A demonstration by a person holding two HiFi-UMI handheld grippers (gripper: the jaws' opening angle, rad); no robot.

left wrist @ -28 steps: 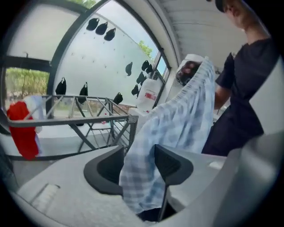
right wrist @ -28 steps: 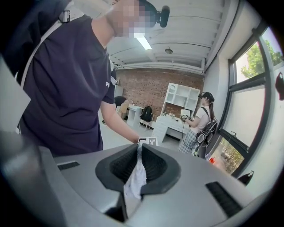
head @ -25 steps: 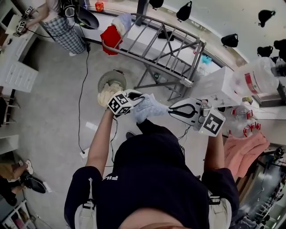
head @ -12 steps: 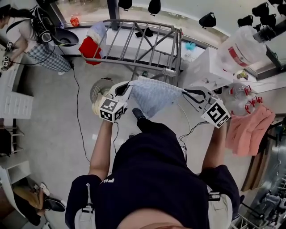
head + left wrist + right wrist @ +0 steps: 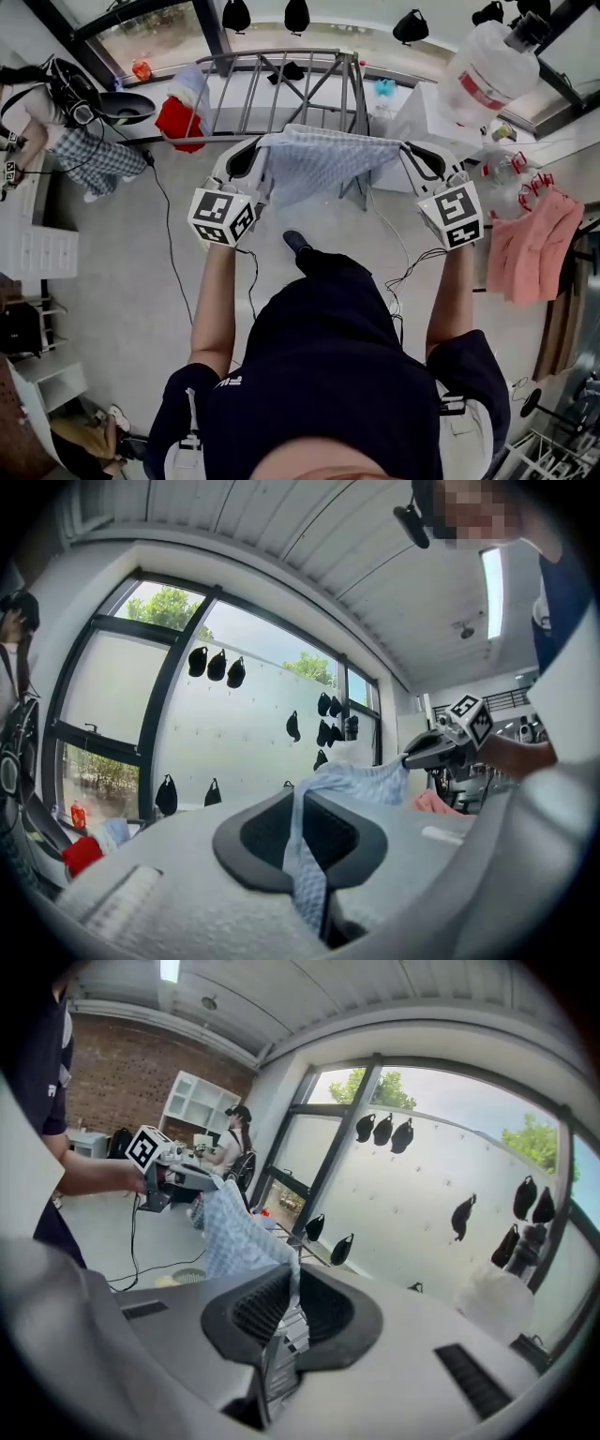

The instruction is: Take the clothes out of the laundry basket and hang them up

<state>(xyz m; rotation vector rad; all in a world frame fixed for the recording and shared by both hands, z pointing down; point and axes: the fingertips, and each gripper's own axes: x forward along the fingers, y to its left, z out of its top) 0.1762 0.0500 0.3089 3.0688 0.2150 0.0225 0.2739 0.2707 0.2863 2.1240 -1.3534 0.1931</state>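
Far left: a person in checked clothing stands by the window wall, well apart from the work.

Left of centre, far: a red garment hangs over the left end of a metal drying rack, with a pale garment just beside it.

Left gripper: held up in front of the operator, near side of the rack. In the left gripper view its jaws are closed on one corner of the blue checked cloth; the fabric passes between the pads and hangs below them.

Centre: the blue checked cloth is stretched between the two grippers, top edge near taut, the rest draping down. It is in the air, above the floor and just in front of the rack. Whether it touches the rack cannot be told.

Right gripper: held at about the same height as the left. In the right gripper view its jaws are closed on the opposite corner of the cloth, a sewn label caught between the pads.

Right: a large clear water bottle stands at the far right. A pink garment hangs at the right edge, well apart from the cloth.
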